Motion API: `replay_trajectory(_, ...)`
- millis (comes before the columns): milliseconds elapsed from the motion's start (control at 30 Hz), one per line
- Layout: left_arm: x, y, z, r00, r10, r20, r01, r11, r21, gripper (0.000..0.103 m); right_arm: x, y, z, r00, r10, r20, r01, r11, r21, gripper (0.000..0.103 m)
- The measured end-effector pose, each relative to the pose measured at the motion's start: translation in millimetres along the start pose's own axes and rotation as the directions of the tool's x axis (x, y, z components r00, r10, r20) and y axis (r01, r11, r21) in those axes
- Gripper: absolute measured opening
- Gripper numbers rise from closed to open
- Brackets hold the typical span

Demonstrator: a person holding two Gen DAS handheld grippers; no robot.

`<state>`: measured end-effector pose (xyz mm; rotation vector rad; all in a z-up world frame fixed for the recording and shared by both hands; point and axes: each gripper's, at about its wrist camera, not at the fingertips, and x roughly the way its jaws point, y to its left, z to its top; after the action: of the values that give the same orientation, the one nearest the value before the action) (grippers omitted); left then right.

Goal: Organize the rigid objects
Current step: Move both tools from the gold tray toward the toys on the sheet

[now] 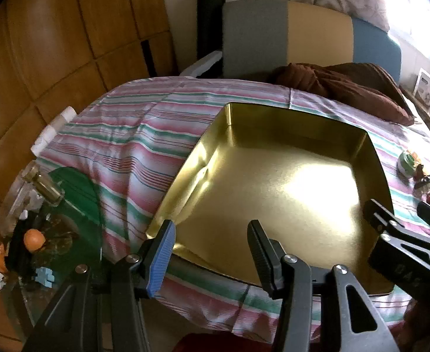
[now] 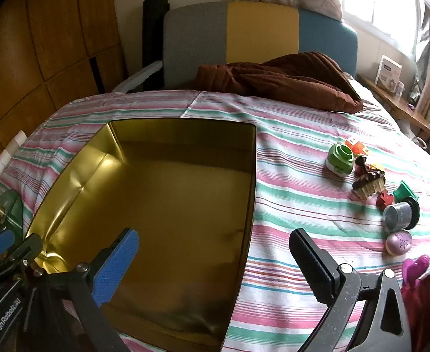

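An empty gold tin tray (image 1: 203,158) (image 2: 68,176) lies on the striped cloth. My left gripper (image 1: 212,256) is open over the tray's near left corner; its blue pad is outside the rim and its black pad over the floor, with nothing gripped. My right gripper (image 2: 215,264) stands wide open astride the tray's right wall, holding nothing. To the right lie small toys: a green round one (image 2: 339,158), a brown cupcake-like one (image 2: 369,182), a red piece (image 2: 385,199), a grey cup (image 2: 399,214) and a lilac ball (image 2: 398,243). Each gripper shows in the other's view: right gripper (image 1: 405,217), left gripper (image 2: 13,248).
A brown cushion (image 2: 288,79) lies at the far edge before a grey, yellow and blue chair back (image 2: 259,32). At the left sit a green plate (image 1: 77,193), a small bottle (image 1: 43,183) and figurines (image 1: 33,237). A magenta item (image 2: 417,267) is near my right.
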<state>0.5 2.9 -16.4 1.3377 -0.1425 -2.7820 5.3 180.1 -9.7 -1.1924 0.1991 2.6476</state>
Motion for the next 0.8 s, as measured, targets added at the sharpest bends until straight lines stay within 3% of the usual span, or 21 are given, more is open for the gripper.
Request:
replay_trajectory(300, 2, -5, -2, 1.000, 0.004, -0.010, -0.004, 1.000, 0.009, 0.052, -5, -8, 0, 0.999, 0.013, 0.032, -0.014, 1.000, 0.009, 0.103)
replay_trajectory(467, 7, -8, -4, 0.999, -0.018, -0.039, 0.018, 1.000, 0.009, 0.052, -10, -22, -1, 0.995, 0.073, 0.062, -0.074, 0.997, 0.022, 0.103)
replay_trajectory(633, 12, -11, -10, 0.991, -0.114, -0.071, 0.114, 0.993, 0.000, 0.052, -2, -38, -10, 0.993, 0.120, 0.008, -0.120, 0.992, 0.047, 0.103)
replay_trajectory(800, 7, -25, -16, 0.962, -0.265, -0.073, 0.267, 0.963, 0.026, 0.052, 0, -66, -22, 0.998, 0.053, -0.017, -0.051, 0.995, 0.085, 0.103)
